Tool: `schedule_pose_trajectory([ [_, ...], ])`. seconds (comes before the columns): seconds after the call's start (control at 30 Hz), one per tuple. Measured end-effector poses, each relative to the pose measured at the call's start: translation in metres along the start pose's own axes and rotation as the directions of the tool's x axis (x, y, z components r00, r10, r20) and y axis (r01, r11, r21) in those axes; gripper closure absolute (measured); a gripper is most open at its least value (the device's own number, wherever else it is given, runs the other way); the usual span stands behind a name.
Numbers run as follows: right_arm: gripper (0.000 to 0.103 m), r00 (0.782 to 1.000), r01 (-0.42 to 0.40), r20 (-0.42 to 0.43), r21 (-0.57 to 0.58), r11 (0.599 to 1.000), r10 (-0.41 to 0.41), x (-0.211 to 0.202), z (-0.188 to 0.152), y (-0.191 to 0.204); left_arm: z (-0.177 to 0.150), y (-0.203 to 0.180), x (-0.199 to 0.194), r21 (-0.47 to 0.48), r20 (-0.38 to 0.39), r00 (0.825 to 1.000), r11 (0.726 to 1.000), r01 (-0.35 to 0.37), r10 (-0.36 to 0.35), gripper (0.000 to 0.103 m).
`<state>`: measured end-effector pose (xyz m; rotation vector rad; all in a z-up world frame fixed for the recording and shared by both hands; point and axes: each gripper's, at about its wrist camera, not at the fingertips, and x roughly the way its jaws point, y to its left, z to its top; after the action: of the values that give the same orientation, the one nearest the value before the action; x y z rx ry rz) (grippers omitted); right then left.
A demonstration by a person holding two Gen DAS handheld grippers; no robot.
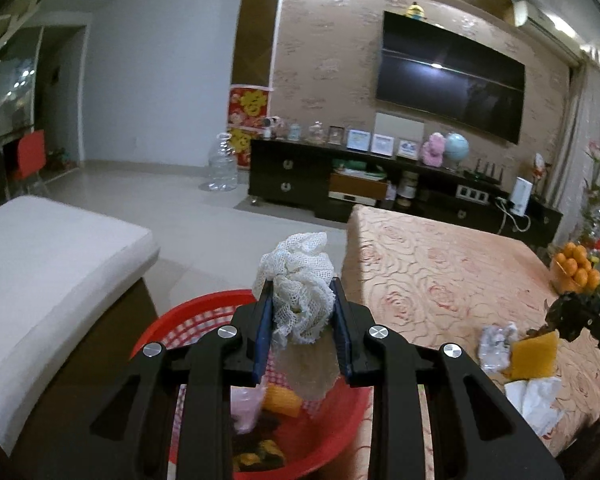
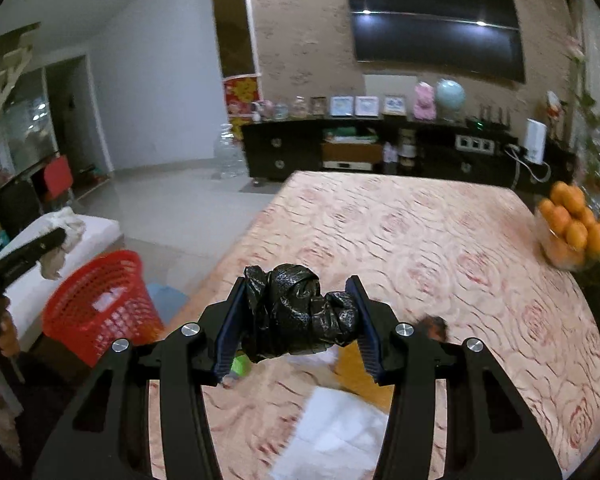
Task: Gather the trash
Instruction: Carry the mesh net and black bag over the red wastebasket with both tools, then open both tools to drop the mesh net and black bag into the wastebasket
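Observation:
My left gripper is shut on a crumpled white foam net, held over the red basket, which holds several scraps of trash. My right gripper is shut on a wadded black plastic bag above the table's rose-patterned cloth. In the right wrist view the red basket stands on the floor left of the table, and the left gripper with its white net shows above it. The right gripper appears at the right edge of the left wrist view, above a yellow sponge.
Crumpled clear plastic and white tissue lie on the cloth, with white paper and an orange-yellow piece under my right gripper. A bowl of oranges sits at the table's right edge. A white cushioned bench flanks the basket.

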<state>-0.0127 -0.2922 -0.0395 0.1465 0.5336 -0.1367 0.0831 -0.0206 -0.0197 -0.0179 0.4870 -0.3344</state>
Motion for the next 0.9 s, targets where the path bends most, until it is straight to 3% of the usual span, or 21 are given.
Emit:
schedule_pose_trajectory([
  [0.3,0.055,0.990,-0.136,-0.039,-0.069,0.988,0.134,0.034,0.020,0.072,-0.009,0.036,0.012,-0.046,-0.047,0.997,0.997,-0.058,0.056,0.078],
  [0.6,0.055,0.946,-0.307,-0.136,-0.082,0.948,0.295,0.077,0.026,0.142,-0.018,0.057,0.017,-0.067,-0.109,0.989,0.992,-0.111,0.103,0.078],
  [0.9,0.055,0.914,-0.360,-0.219,-0.047,0.932,0.342,0.114,0.021,0.171,-0.022,0.063,0.028,-0.067,-0.161,0.980,0.990,-0.127,0.115,0.076],
])
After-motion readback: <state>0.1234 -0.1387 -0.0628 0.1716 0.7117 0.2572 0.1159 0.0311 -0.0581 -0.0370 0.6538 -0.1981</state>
